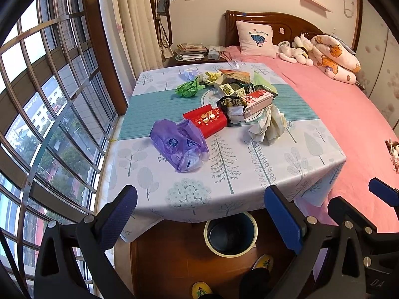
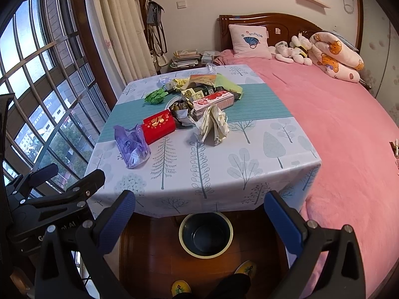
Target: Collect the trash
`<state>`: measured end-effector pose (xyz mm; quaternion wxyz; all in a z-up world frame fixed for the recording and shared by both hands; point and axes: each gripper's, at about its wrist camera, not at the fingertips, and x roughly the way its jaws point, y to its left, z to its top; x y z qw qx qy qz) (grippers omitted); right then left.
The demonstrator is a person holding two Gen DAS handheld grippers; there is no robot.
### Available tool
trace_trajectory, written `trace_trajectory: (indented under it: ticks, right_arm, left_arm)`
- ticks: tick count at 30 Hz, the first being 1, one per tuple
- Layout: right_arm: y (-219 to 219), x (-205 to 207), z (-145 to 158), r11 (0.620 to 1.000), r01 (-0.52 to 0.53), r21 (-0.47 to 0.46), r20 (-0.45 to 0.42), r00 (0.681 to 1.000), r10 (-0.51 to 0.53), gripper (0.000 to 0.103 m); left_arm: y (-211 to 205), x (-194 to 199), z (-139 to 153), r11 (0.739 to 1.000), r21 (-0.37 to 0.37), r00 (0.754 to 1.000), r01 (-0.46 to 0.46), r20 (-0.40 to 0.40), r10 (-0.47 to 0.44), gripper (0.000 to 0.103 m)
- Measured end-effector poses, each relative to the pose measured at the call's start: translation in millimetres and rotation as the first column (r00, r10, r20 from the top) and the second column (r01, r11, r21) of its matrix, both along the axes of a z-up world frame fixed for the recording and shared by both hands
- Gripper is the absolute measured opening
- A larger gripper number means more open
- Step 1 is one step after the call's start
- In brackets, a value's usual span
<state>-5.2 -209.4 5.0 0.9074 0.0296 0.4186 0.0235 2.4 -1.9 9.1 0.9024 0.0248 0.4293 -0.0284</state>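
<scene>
A bedroom with a barred window on one side and a pink bed (image 2: 336, 114) on the other; between them stands a table (image 1: 224, 169) under a tree-printed cloth with a teal band. The trash lies heaped on that table, mostly on the teal band. Nearest the table's front edge is a purple plastic bag (image 1: 178, 145), touching a red box (image 1: 205, 120) just behind it. Beside the red box, toward the bed, sit a crumpled dark foil wrapper (image 1: 232, 107), a pink carton (image 1: 258, 101) and a wad of white paper (image 1: 268, 124). Toward the far edge lie a ball of green paper (image 1: 188, 88) and more boxes and wrappers, piled together. On the wooden floor below the table's front edge stands a dark bin (image 1: 230, 234) with a pale rim, empty as far as can be seen. Both the left gripper (image 1: 199, 214) and the right gripper (image 2: 199, 216) hang short of the table with fingers spread wide, holding nothing. Yellow slippers (image 2: 180, 287) show below.
</scene>
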Motion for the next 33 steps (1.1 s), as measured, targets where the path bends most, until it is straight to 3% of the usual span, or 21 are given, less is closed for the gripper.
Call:
trace_trajectory:
  ticks: [18,33]
  right_arm:
    - [18.5,3.4,-1.0,0.999,0.046,-0.015,0.034,0.998,-0.045,0.103]
    - [27.3,31.7,6.3,0.997,0.044,-0.057,0.049,0.998,-0.041,0.103]
  left_arm:
    - [14.2,8.3,-1.3,0.999,-0.007,0.999,0.032,0.037,-0.032,0.101]
    - [18.7,50.1,1.7,0.997,-0.042,0.998,0.061,0.036,-0.059,0.1]
